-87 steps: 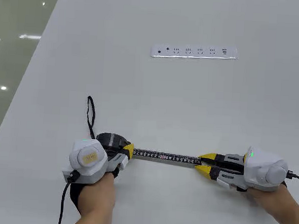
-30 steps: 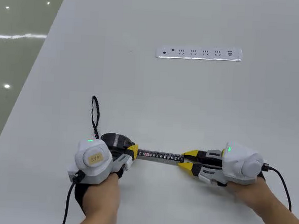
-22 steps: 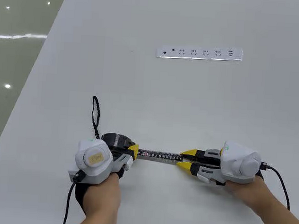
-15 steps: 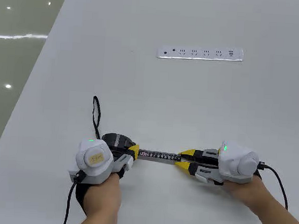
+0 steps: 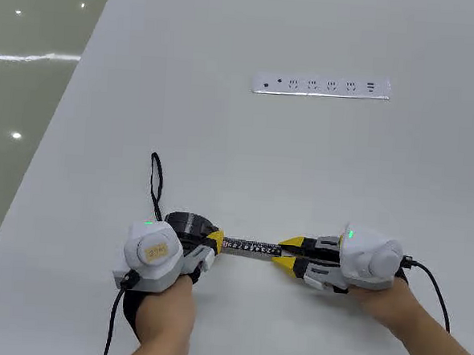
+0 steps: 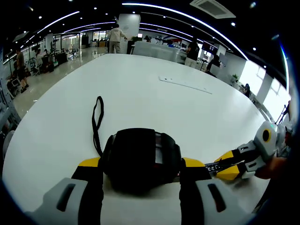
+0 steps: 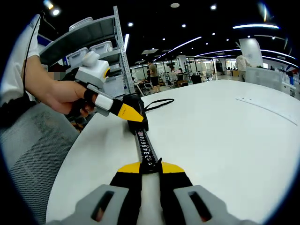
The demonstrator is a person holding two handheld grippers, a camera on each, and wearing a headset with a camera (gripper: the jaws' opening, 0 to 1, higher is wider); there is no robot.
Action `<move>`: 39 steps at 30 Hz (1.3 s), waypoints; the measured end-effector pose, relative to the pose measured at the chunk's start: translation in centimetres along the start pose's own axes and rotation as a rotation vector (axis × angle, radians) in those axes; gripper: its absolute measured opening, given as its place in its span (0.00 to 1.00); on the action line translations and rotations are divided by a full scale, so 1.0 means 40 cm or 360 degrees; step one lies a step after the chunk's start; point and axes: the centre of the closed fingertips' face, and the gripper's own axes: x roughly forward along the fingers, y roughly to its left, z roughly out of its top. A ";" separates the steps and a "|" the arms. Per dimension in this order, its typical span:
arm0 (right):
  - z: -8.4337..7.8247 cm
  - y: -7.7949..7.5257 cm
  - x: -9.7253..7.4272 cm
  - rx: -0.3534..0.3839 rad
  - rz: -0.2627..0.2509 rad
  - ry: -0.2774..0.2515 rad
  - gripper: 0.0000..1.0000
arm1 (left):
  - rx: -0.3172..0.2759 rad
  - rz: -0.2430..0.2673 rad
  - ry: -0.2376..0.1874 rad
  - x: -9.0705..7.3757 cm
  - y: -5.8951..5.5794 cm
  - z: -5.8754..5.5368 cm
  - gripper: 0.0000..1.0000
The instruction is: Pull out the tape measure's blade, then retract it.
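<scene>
Left gripper (image 6: 140, 164): tape measure (image 6: 139, 152); right gripper (image 7: 150, 167): blade (image 7: 144, 143), seemingly.

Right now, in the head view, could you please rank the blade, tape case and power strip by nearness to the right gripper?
1. The blade, held by the right gripper.
2. The tape case, to its left.
3. The power strip, far ahead.

surface: white table (image 5: 302, 165), plain top | near my edge: black tape measure (image 5: 186, 223) sits on it; blade (image 5: 249, 246) out to my right, low along the top; strap (image 6: 99, 98) loop lies flat beyond it | far side: white power strip (image 5: 321, 85), well apart
</scene>
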 end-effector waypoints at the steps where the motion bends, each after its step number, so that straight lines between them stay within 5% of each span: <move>1: 0.001 0.001 0.001 -0.0001 0.0000 0.0000 0.13 | 0.0000 -0.0001 0.0001 0.000 0.000 0.000 0.63; 39: 0.024 0.009 0.069 -0.0024 0.0042 0.0004 0.13 | -0.0009 -0.0005 0.0009 0.001 -0.002 -0.001 0.64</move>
